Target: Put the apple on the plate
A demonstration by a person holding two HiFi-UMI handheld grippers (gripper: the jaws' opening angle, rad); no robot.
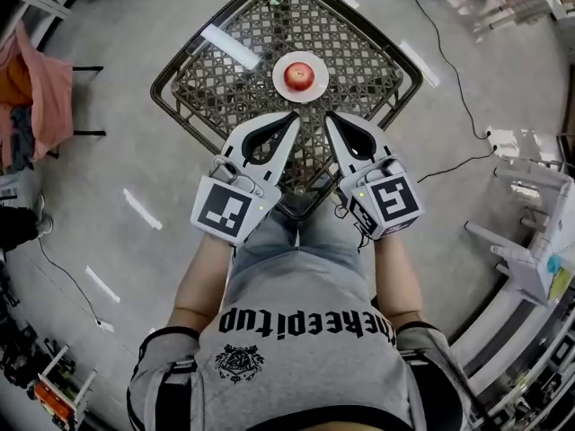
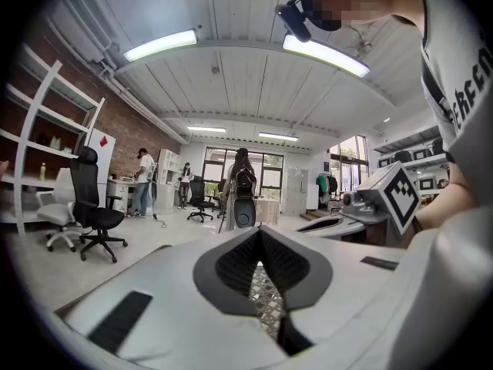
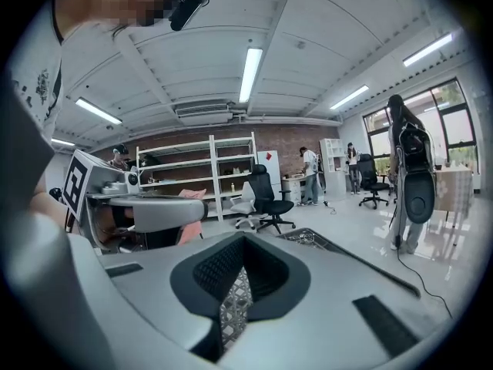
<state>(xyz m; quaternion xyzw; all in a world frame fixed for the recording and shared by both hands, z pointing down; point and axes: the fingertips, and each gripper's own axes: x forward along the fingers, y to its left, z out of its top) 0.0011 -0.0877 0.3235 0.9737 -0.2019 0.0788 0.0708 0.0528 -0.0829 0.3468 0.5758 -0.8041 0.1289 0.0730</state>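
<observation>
**Spotter:** Both of your tongs are pinched shut on nothing. On your left tongs (image 1: pixel 290 118) and your right tongs (image 1: pixel 330 118) the tips meet, and only the woven top of the desk (image 1: pixel 225 70) shows through the slit behind them.

**Checker:** You hold them side by side over the near edge of the desk, close to your body, tips pointing away from you.

**Spotter:** From there the apple (image 1: pixel 299 75) lies straight ahead, beyond both tips and almost on the line midway between them. It is a shade nearer your left tongs, but near enough to either.

**Checker:** It sits stem up in the middle of the white plate (image 1: pixel 278 80), apart from both tongs. It is round, so you have no long axis to line up with.

**Spotter:** By my reading, your task looks done as things lie. If you do go back for the apple, you would have to spread the tips first, then push straight forward.
</observation>
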